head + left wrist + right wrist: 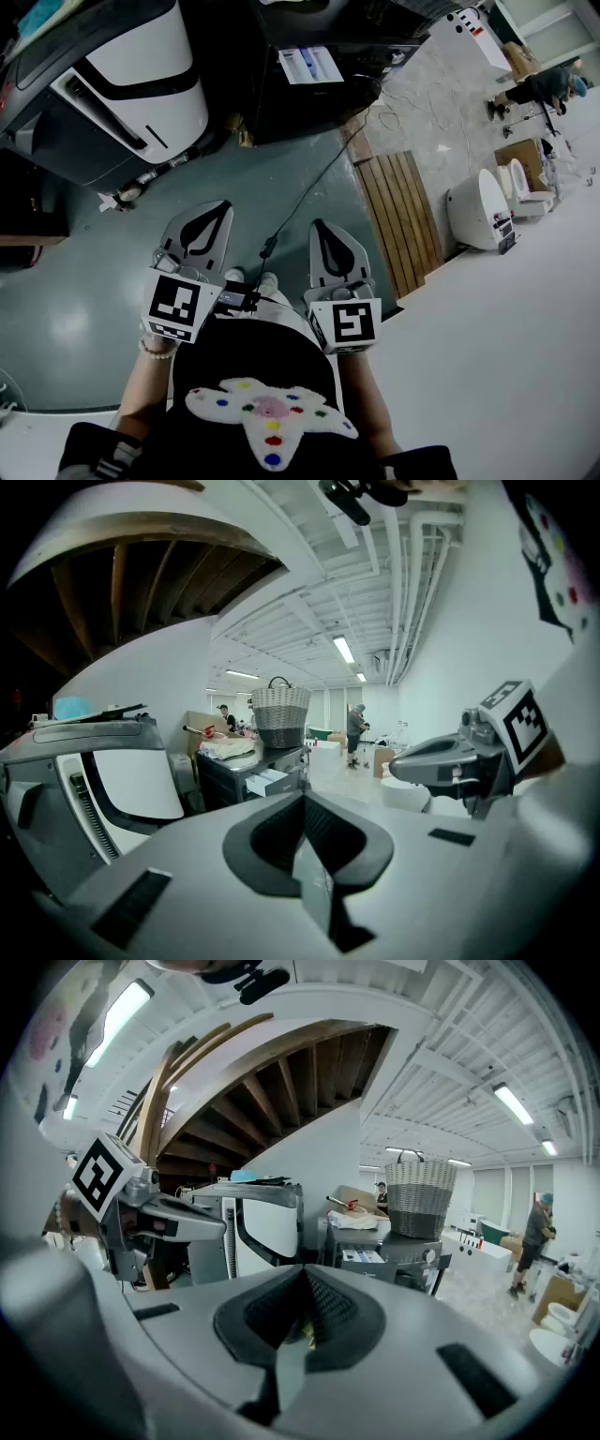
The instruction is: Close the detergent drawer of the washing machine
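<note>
The person stands on the grey floor (84,281), well back from the dark washing machine (300,112), and holds both tools low in front of the body, pointing a little downward. The left gripper (221,208) has its jaws pressed together with nothing between them. The right gripper (321,228) is the same, closed and empty. The two are side by side, near each other but not touching.

The detergent drawer (309,64) is at the upper front edge of the washing machine, and it stands pulled out. Its white tray with blue compartments is plainly visible from above. A wicker basket (280,714) sits on top of the machine.

In my judgement the task has hardly begun, because the drawer is open and neither gripper is near it. What is left is to step closer, put a closed tip against the drawer's front and push it in until it is flush. A black cable (305,197) lies on the floor between the person and the machine, so the step needs some care.
</note>
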Demonstrator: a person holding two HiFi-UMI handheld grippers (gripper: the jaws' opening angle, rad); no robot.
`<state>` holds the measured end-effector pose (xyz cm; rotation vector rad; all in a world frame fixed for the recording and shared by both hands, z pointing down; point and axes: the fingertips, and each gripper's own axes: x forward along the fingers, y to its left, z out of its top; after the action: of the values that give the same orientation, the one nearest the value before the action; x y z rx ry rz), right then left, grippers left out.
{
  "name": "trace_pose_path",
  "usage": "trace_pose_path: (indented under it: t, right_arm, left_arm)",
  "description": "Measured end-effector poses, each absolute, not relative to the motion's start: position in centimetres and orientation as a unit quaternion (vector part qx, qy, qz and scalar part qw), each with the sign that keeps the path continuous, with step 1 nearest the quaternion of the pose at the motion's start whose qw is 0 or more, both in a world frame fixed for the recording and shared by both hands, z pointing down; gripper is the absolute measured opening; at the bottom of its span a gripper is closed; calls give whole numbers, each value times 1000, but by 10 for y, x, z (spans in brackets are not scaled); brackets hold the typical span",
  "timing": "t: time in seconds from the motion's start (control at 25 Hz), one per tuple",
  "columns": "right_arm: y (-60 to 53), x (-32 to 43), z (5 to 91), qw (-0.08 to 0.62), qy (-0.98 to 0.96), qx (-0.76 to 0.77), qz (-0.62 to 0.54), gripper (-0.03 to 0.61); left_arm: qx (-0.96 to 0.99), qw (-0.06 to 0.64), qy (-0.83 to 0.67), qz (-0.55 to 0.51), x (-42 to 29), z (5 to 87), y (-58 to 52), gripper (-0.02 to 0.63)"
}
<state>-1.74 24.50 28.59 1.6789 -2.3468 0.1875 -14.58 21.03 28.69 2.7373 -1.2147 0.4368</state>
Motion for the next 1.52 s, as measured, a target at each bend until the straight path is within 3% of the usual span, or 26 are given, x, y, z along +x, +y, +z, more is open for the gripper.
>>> trace_pose_path:
  t: [1.52]
  right_arm:
    - [247, 23, 283, 111, -811, 572, 48, 2]
  left_arm:
    - [890, 61, -427, 147, -114, 283, 223, 9]
